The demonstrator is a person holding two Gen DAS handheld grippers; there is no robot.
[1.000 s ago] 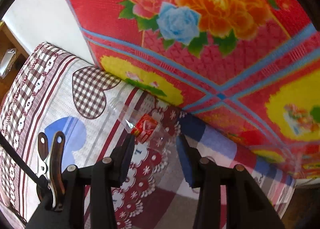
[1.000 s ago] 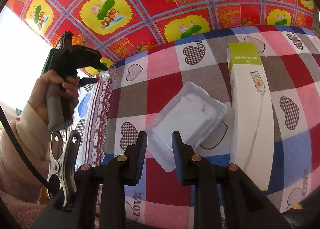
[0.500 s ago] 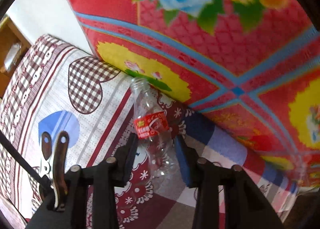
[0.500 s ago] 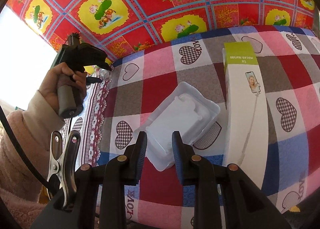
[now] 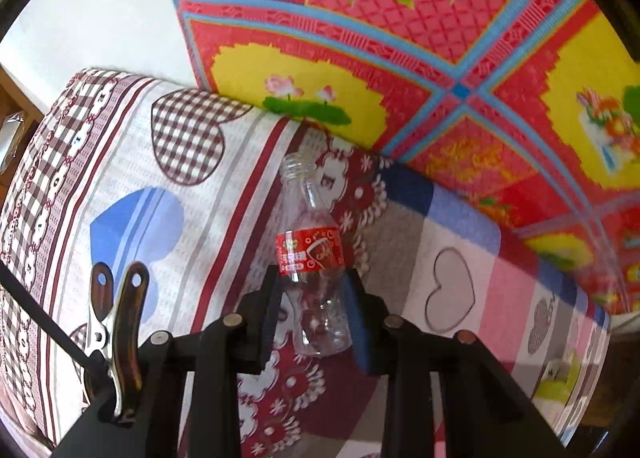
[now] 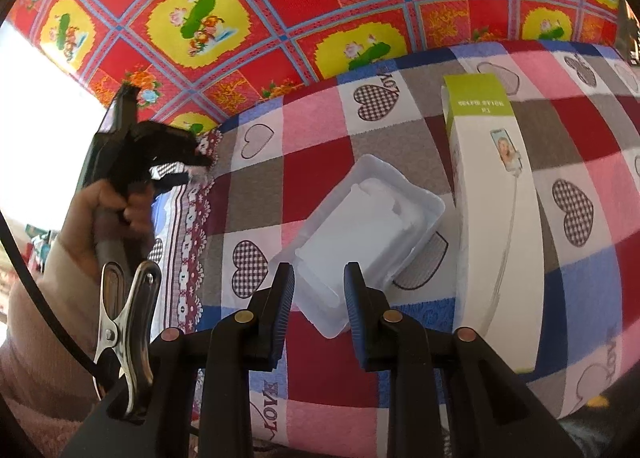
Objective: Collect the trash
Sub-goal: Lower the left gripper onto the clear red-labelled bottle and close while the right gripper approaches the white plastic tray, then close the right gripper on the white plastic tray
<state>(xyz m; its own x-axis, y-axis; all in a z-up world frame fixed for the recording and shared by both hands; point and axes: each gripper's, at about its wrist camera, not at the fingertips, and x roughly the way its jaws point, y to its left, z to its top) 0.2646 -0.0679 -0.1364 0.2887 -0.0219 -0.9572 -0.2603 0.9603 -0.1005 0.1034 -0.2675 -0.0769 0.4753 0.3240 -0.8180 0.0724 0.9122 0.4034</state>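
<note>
A clear empty plastic bottle (image 5: 310, 254) with a red label and no cap lies on the patterned bedspread (image 5: 120, 178). Its neck points toward the red floral quilt (image 5: 400, 58). My left gripper (image 5: 312, 278) points steeply down over it, its jaws closing, and both pads touch the sides of the bottle's lower body. In the right wrist view my right gripper (image 6: 319, 270) hovers over a white plastic tray (image 6: 360, 226). Its jaws stand a little apart and are opening, with the tray's near corner showing between the fingers, which do not press on it. The left gripper (image 6: 192, 168) shows there at far left, held by a hand (image 6: 116, 210).
A long white and green selfie-stick box (image 6: 496, 218) lies right of the tray on the checked heart-patterned cover (image 6: 320, 138). The red quilt (image 6: 280, 18) rises behind as a wall. A wooden piece of furniture (image 5: 12, 126) stands beyond the bed's left edge.
The left gripper has come down over the bottle and its jaws have narrowed around the bottle's lower body. The right gripper and the tray have stayed put.
</note>
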